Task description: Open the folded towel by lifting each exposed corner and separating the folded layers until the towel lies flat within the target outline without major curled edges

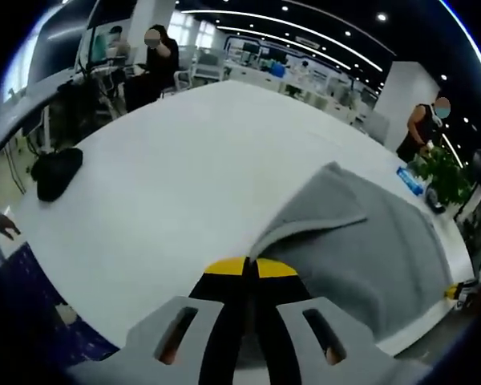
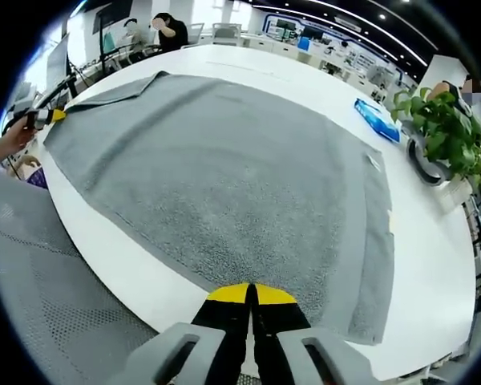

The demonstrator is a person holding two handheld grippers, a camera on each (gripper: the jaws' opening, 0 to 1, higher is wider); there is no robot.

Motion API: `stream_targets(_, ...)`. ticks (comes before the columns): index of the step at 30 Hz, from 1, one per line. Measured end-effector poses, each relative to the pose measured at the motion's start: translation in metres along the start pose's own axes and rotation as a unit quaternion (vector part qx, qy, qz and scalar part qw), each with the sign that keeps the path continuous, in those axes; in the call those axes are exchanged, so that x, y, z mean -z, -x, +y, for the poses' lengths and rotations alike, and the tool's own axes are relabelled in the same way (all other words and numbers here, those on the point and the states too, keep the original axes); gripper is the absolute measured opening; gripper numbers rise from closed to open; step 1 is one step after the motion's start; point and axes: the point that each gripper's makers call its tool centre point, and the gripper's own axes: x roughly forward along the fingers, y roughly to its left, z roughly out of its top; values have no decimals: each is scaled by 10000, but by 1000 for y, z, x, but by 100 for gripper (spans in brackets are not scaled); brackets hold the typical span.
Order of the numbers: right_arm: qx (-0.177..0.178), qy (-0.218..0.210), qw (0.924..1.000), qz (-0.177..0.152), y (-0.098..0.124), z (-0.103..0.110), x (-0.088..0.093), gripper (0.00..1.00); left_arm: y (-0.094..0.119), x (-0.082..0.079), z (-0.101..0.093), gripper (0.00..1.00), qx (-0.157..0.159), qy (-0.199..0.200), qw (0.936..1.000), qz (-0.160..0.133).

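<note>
— Just beyond the left gripper (image 1: 251, 267), what lies there?

— The grey towel (image 1: 361, 241). Its near corner meets the yellow-tipped jaws, which are pressed together; whether they actually pinch cloth I cannot tell. From that tool the towel runs ahead and off to the right, with one edge rolled over in a raised fold.

— And the right gripper (image 2: 251, 294)?

— Jaws pressed together as well, tips at the towel's near hem, apparently pinching its edge, though the contact is hard to make out. The sheet spreads away from it, long axis running forward and left across the white table (image 2: 433, 265).

— So which tool is nearer the trouble?

— The left, I judge: the curled edge starts right at its tips, so smoothing should pull away from the right gripper.

— Texture?

— Terry pile, matte, with a flatter woven band along the hem. The table is smooth and glossy.

— Farther off?

— A blue packet (image 2: 377, 119) beside the far hem, then a potted plant (image 2: 433, 120); a black pouch (image 1: 56, 172) well left of the left gripper.
</note>
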Motion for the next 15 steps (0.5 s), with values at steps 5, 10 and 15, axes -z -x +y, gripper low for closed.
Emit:
stream_targets(5, 29, -20, 10000, -56, 0, 0, 0, 0, 1, -6, -1, 6, -97, -442, 9989, -148)
stream_targets(10, 33, -55, 10000, -53, 0, 0, 0, 0, 1, -23, -12, 13, -34, -887, 9953, -395)
stream_targets(15, 47, -88, 9999, -60, 0, 0, 0, 0, -13, -25, -47, 14, 459, -1096, 9926, -238)
